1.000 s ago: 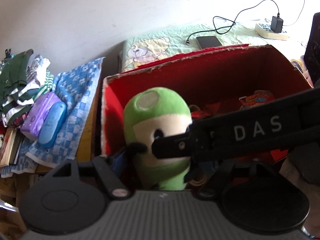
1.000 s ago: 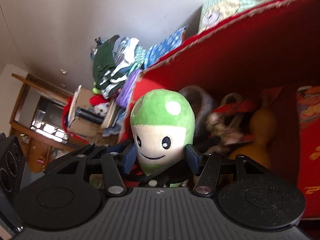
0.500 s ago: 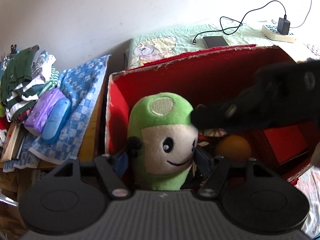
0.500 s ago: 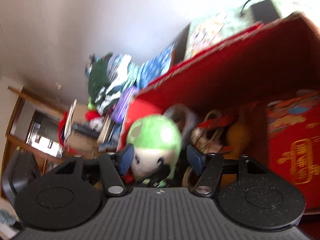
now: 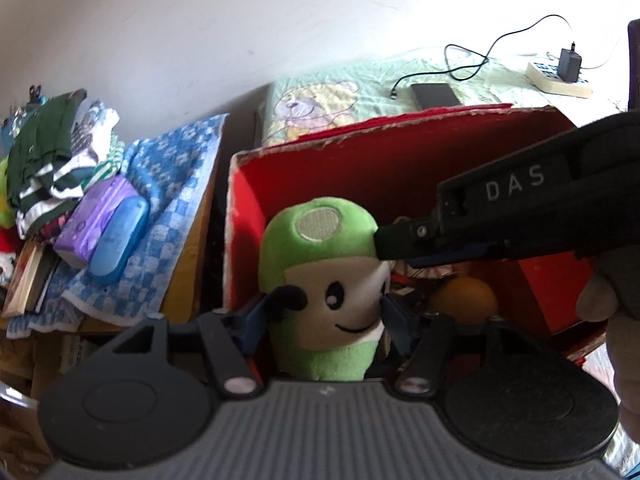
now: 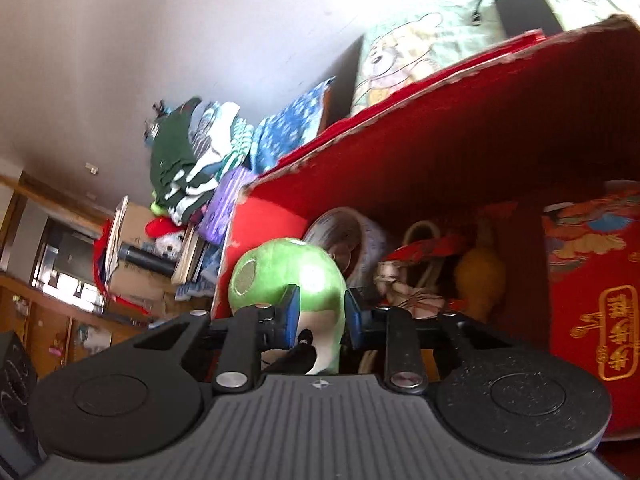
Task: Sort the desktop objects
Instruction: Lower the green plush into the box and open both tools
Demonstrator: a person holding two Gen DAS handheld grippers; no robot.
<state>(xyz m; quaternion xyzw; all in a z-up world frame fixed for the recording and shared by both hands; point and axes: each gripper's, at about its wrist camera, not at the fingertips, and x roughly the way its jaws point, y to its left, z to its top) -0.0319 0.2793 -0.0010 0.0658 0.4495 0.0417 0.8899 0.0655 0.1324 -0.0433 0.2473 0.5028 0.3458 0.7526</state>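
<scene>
Plush: the green mushroom plush (image 5: 324, 292) stands upright at the left end of the red box (image 5: 400, 168), face toward my left camera, so I can seat it among what is already packed there.

Left gripper: my left gripper (image 5: 322, 320) has its blue pads on either side of the plush body, at 9 and 3 o'clock of the face. They appear to touch it, so I read this as clamped on the plush, keeping it upright while the other hand works.

Right gripper: my right gripper (image 6: 322, 312) comes in from 3 o'clock in the left view and meets the cap. In its own view the pads sit close together against the green cap; I judge they pinch the cap, though blur leaves some doubt.

Why two grips: one holds the body low, the other the cap high, which I take as steadying a soft, top-heavy thing.

Box contents: a tape roll (image 6: 348, 240) lies just behind the plush at 1 o'clock, a yellow gourd (image 6: 480, 276) further right, a red packet (image 6: 596, 280) at the right end.

Outside the box: folded clothes (image 5: 52, 160) and a blue case (image 5: 118, 240) lie at 9 o'clock, well apart from the box.

Risk: the plush could tip when released.
</scene>
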